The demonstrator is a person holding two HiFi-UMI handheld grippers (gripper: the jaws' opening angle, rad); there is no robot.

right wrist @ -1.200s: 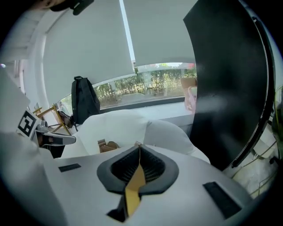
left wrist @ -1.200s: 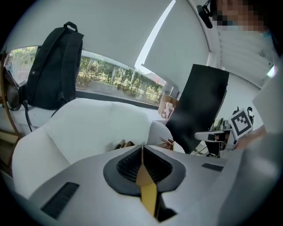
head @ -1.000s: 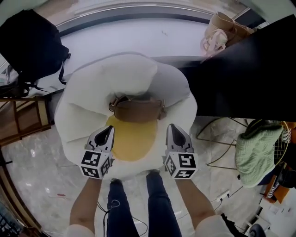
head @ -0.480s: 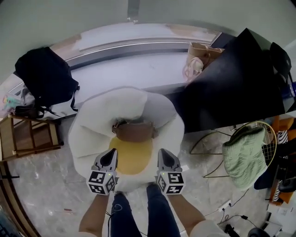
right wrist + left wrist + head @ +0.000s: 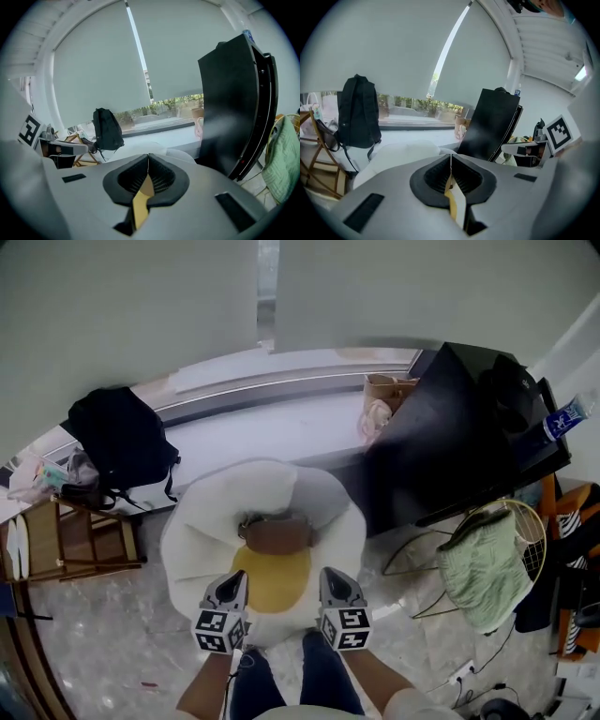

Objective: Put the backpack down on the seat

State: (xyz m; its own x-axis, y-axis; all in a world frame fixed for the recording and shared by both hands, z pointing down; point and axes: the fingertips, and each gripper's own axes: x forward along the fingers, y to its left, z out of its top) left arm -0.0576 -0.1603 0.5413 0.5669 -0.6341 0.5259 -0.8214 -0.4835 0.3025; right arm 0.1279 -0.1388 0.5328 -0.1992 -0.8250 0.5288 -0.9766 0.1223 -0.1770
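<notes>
A brown bag [image 5: 277, 535] lies on the white round seat [image 5: 202, 531], at the back edge of its yellow cushion [image 5: 272, 582]. A black backpack [image 5: 122, 437] stands upright on the window sill to the left, also in the left gripper view [image 5: 357, 112] and the right gripper view [image 5: 107, 129]. My left gripper [image 5: 234, 579] and right gripper [image 5: 331, 576] hover side by side over the seat's near edge, apart from the brown bag. Both are shut with nothing between their jaws, as the left gripper [image 5: 451, 157] and right gripper [image 5: 148, 157] show in their own views.
A tall black panel [image 5: 450, 427] stands right of the seat. A wire basket with green cloth [image 5: 483, 559] is further right. A wooden rack [image 5: 66, 540] stands at the left. A paper bag [image 5: 384, 395] sits on the sill [image 5: 272, 427]. My legs are below the grippers.
Both grippers have risen and drawn back from the seat, which now looks smaller and farther. The brown bag stays on the seat. Jaws remain shut.
</notes>
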